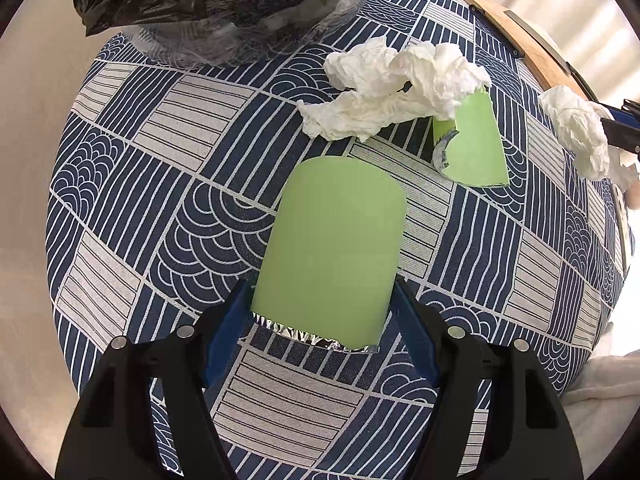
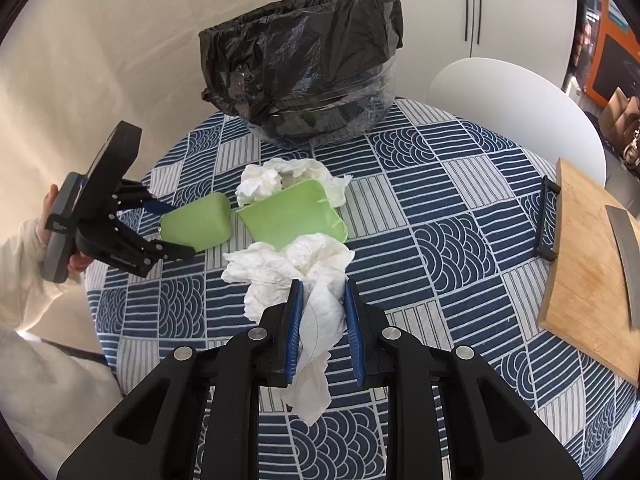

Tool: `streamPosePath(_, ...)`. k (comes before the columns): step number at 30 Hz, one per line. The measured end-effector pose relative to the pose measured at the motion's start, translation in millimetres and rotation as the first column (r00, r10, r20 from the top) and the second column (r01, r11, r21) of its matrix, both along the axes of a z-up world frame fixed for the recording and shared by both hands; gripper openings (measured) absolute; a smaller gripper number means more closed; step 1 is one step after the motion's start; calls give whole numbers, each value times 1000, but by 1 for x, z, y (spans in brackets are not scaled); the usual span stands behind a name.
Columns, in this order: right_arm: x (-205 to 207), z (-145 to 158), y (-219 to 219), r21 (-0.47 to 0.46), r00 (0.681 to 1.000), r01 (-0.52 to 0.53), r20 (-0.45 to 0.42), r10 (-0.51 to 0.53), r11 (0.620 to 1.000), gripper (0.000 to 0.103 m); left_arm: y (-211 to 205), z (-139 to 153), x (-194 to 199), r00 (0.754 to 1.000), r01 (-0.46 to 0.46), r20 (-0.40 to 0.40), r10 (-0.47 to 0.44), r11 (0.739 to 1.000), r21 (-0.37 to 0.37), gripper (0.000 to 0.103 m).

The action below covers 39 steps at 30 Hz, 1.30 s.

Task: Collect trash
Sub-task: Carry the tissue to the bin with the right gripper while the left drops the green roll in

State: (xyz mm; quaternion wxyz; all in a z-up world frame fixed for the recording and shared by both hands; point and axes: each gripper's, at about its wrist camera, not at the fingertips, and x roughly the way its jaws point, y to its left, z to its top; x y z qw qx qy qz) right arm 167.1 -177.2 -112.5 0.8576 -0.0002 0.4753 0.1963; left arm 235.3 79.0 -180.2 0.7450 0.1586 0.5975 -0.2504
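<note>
A light-green carton piece [image 1: 332, 248] with a foil-lined torn edge lies on the patterned tablecloth [image 1: 160, 200]. My left gripper [image 1: 320, 292] points down over it, with both blue pads against its sides. The right wrist view shows the same grip [image 2: 176, 232] on that piece [image 2: 200, 224]. My right gripper [image 2: 324, 284] is shut on a crumpled white tissue [image 2: 316, 320] that hangs from its jaws. A second green carton piece [image 1: 472, 148] and more crumpled tissue [image 1: 400, 88] lie beyond. The bin [image 2: 304, 68], lined with a black bag, stands at the table's far side.
A wooden cutting board [image 2: 588, 256] with a black stand rests at the table's right edge. Behind the table is a white chair [image 2: 520, 112]. A person's hand and pale sleeve [image 2: 24, 272] hold the left gripper at the left edge. The round table drops off close by.
</note>
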Motion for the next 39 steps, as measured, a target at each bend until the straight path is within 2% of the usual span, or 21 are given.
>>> streamPosePath(4, 0, 3, -5, 11, 1000, 1, 17, -1, 1000, 20, 22, 7, -9, 998, -59, 8, 59, 998, -1, 71)
streamPosePath(8, 1, 8, -13, 63, 999, 10, 34, -12, 998, 20, 39, 17, -19, 991, -129, 19, 129, 992, -14, 71)
streamPosePath(10, 2, 12, -16, 82, 999, 10, 46, -14, 997, 20, 45, 22, -23, 987, -157, 31, 157, 988, 3, 70)
streamPosePath(20, -1, 28, -25, 139, 994, 6, 112, -22, 990, 20, 74, 47, -49, 965, -250, 81, 250, 968, -10, 68)
streamPosePath(25, -3, 35, -29, 178, 991, 5, 132, -28, 984, 20, 60, 59, -47, 952, -280, 119, 282, 960, -26, 68)
streamPosePath(30, -1, 51, -34, 196, 984, -16, 176, -19, 981, 20, 65, 84, -46, 939, -303, 148, 309, 951, -59, 68)
streamPosePath(35, -2, 80, -39, 165, 965, -10, 259, -34, 986, 20, 69, 117, -45, 921, -310, 225, 317, 948, -67, 68)
streamPosePath(39, 0, 106, -51, 199, 947, -2, 315, -62, 980, 20, 63, 148, -42, 903, -293, 301, 306, 952, -89, 68)
